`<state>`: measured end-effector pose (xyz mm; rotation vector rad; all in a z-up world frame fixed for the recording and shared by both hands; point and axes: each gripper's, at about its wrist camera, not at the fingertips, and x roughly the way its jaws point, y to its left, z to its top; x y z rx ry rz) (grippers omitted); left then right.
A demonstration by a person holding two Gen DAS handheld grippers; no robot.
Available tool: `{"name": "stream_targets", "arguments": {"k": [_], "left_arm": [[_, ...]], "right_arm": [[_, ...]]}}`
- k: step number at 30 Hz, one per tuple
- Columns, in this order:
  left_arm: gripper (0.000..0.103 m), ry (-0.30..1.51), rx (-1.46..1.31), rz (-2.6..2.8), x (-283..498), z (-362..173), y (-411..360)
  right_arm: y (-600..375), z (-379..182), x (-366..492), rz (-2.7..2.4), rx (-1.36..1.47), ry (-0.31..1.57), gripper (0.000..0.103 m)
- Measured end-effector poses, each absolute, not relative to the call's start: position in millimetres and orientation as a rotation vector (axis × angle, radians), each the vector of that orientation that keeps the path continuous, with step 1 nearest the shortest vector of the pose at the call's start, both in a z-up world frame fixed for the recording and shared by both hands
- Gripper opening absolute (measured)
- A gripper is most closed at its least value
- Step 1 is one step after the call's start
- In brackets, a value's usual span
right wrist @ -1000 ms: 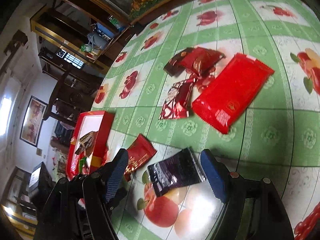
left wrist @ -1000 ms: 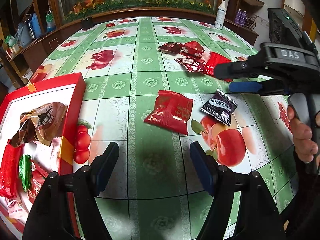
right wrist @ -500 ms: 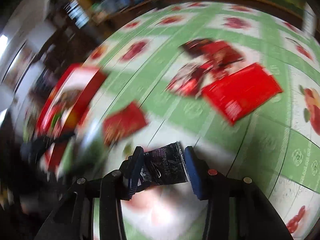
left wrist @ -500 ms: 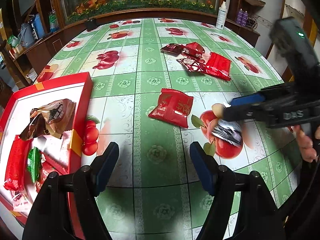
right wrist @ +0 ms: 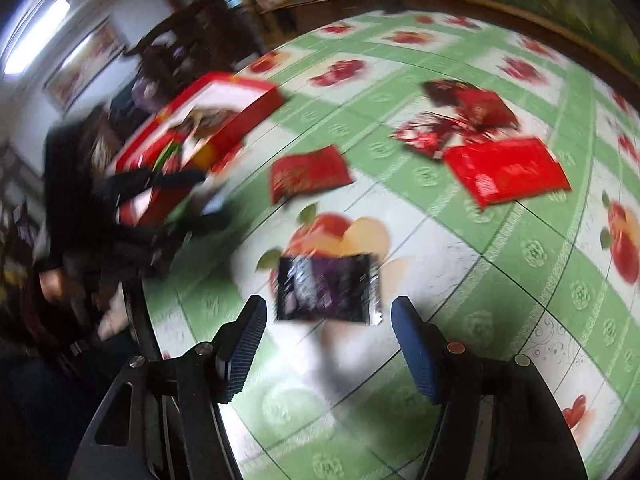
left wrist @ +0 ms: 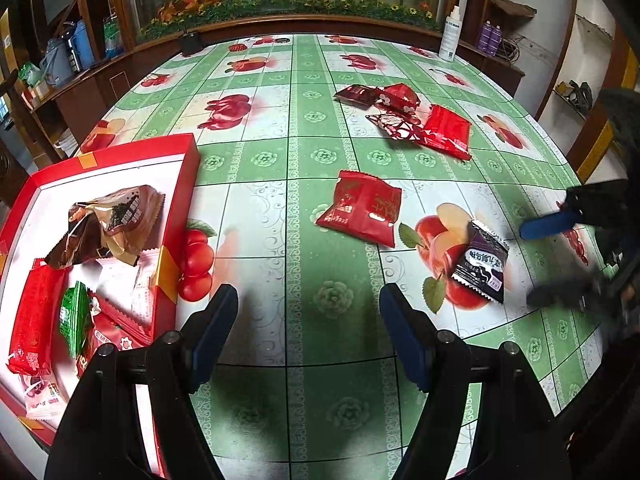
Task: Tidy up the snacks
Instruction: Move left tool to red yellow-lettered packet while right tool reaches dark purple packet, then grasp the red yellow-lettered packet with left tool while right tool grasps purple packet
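A black snack packet lies on the green fruit-print tablecloth, just ahead of my right gripper, which is open and empty; the packet is blurred there. A red packet lies mid-table, also in the right wrist view. Further back is a cluster of red packets. A red box at the left holds several snacks. My left gripper is open and empty over the near table. The right gripper shows blurred at the right.
A white bottle and a small dark object stand at the table's far edge. Wooden cabinets and shelves surround the table. The table's right edge curves close to the right gripper.
The right gripper had closed on the black packet, then opened and pulled back; the packet now lies on the table, turned and shifted nearer. The left gripper stayed open, drawing back slightly.
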<state>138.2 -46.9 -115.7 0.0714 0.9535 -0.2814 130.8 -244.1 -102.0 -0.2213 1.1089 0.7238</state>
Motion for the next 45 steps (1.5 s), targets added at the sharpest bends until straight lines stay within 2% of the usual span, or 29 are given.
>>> {"name": "stream_targets", "arguments": {"k": [5, 10, 12, 18, 22, 25, 32, 40, 41, 45], "left_arm": [[0.073, 0.954, 0.052, -0.287, 139.8, -116.5, -43.6], [0.073, 0.963, 0.053, -0.303, 139.2, -119.8, -47.2], [0.073, 0.965, 0.054, -0.311, 138.6, -119.8, -49.2], [0.073, 0.931, 0.094, -0.305, 139.6, -109.0, -53.7], [0.073, 0.869, 0.165, -0.311, 144.4, -95.0, -63.3], [0.073, 0.819, 0.235, -0.327, 153.7, -89.9, -76.2], [0.073, 0.876, 0.277, -0.333, 180.3, -104.8, -88.0], [0.073, 0.897, 0.256, -0.348, 188.3, -114.8, -94.9], [0.073, 0.902, 0.256, -0.353, 188.8, -116.3, -96.2], [0.073, 0.912, 0.248, -0.374, 190.1, -122.5, -100.0]], "right_arm": [[-223.5, -122.6, 127.1, 0.731, -0.316, 1.174, 0.069], [-243.1, -123.2, 163.0, 0.447, -0.245, 1.087, 0.071], [-267.9, -122.9, 183.8, 0.294, -0.136, 1.084, 0.072], [-310.1, -106.9, 187.8, 0.397, 0.176, 1.088, 0.072], [-334.8, -119.7, 201.5, 0.379, 0.383, 1.161, 0.072], [-348.4, -119.2, 198.5, 0.382, 0.484, 1.146, 0.073], [-324.8, -118.4, 204.8, 0.349, 0.327, 1.124, 0.073], [-278.1, -125.1, 202.3, 0.231, -0.004, 1.054, 0.074], [-274.4, -126.2, 201.3, 0.216, -0.032, 1.046, 0.072], [-269.4, -127.9, 200.1, 0.164, -0.106, 1.014, 0.046]]}}
